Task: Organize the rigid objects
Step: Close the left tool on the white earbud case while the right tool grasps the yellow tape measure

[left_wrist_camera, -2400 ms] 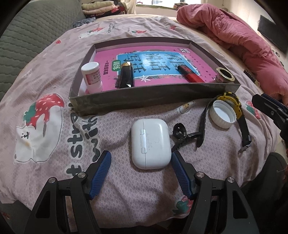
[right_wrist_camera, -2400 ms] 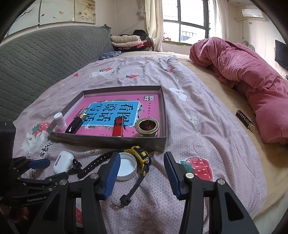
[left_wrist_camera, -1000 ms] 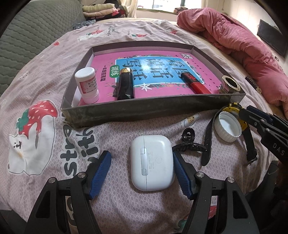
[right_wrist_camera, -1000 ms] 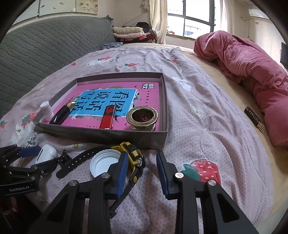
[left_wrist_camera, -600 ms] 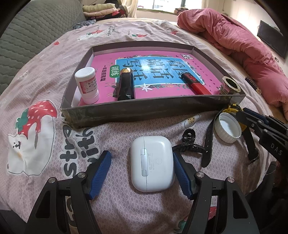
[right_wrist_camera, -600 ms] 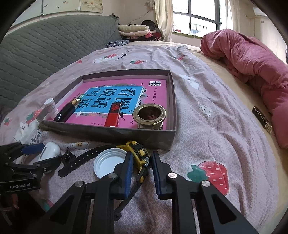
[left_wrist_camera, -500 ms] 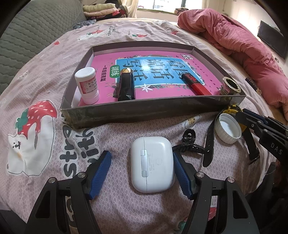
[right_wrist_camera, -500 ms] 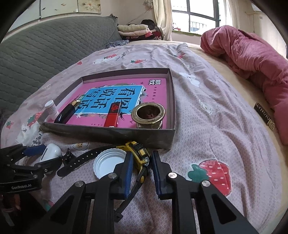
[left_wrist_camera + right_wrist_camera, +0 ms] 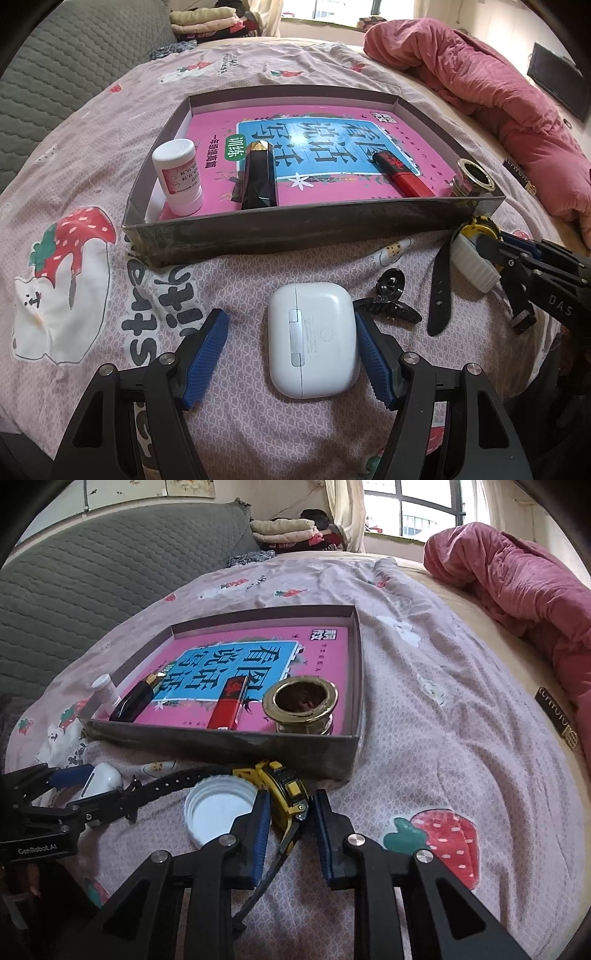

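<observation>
Right hand-held gripper (image 9: 288,814), lower centre: I am closing it around the yellow watch (image 9: 282,782), below the box (image 9: 221,744). Left hand-held gripper (image 9: 291,343): open, straddling the earbud case (image 9: 312,338) for pickup.

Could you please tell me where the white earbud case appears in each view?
Left wrist: earbud case lies low centre, between the left gripper's open jaws.
Right wrist: earbud case sits at the left edge, mostly hidden.
Shared landmark: the grey box.
</observation>
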Demonstrator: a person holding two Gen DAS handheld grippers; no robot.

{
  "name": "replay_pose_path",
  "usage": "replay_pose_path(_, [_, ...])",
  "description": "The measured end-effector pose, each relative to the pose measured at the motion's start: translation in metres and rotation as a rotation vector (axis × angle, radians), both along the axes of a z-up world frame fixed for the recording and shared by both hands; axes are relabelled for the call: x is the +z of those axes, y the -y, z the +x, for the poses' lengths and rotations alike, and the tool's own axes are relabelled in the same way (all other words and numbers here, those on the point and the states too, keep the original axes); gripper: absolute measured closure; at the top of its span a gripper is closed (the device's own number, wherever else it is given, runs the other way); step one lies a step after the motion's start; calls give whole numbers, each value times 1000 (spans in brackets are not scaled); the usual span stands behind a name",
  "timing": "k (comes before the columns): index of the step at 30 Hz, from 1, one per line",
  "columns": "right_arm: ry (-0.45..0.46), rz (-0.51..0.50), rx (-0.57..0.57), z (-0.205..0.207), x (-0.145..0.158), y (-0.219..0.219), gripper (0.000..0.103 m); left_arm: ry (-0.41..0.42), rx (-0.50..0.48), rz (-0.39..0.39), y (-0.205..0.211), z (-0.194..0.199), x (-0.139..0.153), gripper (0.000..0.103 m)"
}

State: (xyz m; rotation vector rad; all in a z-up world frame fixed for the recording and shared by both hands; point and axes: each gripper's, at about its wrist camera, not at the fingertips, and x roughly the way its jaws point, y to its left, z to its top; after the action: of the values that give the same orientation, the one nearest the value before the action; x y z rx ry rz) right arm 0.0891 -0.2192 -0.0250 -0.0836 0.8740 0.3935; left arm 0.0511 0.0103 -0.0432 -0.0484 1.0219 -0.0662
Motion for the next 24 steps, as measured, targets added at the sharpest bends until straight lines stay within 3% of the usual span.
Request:
replay_pose_path(16, [-18,48,-17,1,-5,0,78,23,-2,4,0,4,-1,32])
replay_pose_path(18, [-13,47,-19,1,-4,0,78,29,-11,9,2,4,0,38])
replay_pose_path(20, [-11,52,-18,0,-4,1,79,31,-16,14,3,3,1,50])
replay_pose_path(24, [-4,62,-23,-2,-2,5,79,25,-9,-7,-2,4,0,56])
